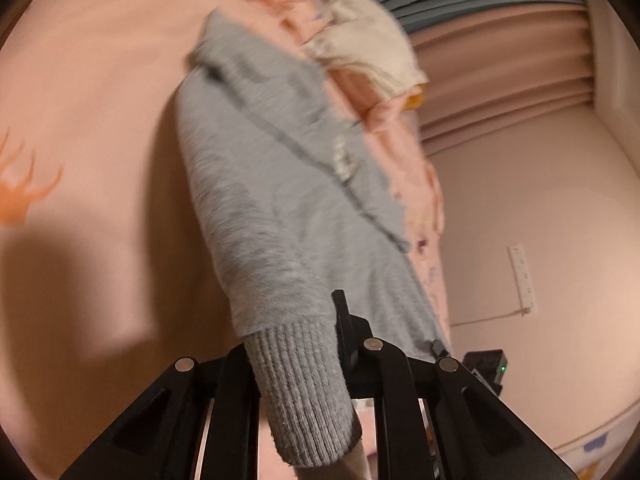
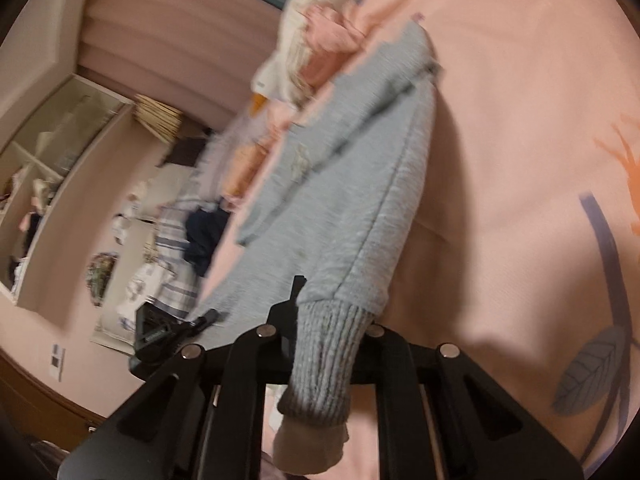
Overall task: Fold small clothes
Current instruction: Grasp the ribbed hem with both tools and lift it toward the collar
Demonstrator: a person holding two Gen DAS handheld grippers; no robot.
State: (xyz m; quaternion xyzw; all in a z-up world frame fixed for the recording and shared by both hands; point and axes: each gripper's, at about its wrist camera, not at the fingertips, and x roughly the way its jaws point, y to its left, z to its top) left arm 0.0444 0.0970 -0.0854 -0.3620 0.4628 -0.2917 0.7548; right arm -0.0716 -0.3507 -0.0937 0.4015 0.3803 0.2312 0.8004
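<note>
A small grey knit sweater (image 1: 280, 168) lies spread on the pink bedspread (image 1: 88, 80), blurred. In the left wrist view its sleeve runs down to a ribbed cuff (image 1: 308, 392), and my left gripper (image 1: 296, 344) is shut on that cuff, which hangs over the jaws toward the camera. The right wrist view shows the same sweater (image 2: 352, 184) with its other ribbed cuff (image 2: 324, 364) pinched in my right gripper (image 2: 332, 320), a cream inner cuff (image 2: 308, 448) showing below it. The pads are hidden by knit.
Cream and pink clothes (image 1: 360, 40) are heaped past the sweater's collar. The bedspread (image 2: 520, 120) bears orange deer and blue leaf prints. Beyond the bed edge are striped and dark laundry (image 2: 188, 240), an open shelf unit (image 2: 48, 168), a pink wall (image 1: 520, 200) and pleated curtains (image 1: 500, 80).
</note>
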